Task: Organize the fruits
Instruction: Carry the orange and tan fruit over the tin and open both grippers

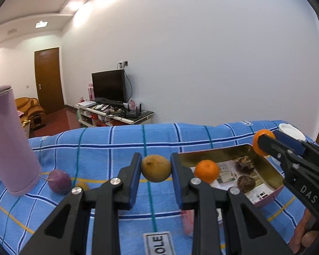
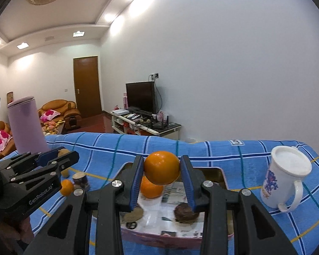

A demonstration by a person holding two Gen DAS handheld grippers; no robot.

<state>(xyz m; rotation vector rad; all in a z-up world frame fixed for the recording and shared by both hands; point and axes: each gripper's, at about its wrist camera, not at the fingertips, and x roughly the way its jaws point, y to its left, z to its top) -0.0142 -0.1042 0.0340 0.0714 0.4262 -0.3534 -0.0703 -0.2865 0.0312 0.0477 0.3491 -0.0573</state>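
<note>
Behind the blue plaid cloth (image 1: 117, 144), a white wall (image 1: 202, 53).

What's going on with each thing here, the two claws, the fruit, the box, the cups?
left gripper: shut on the yellow fruit, lifted.
right gripper: shut on an orange, above the box.
box: open, holding another orange and dark fruits.
purple fruit: resting on the cloth.
purple tumbler: upright.
white mug: upright, lidded.
</note>
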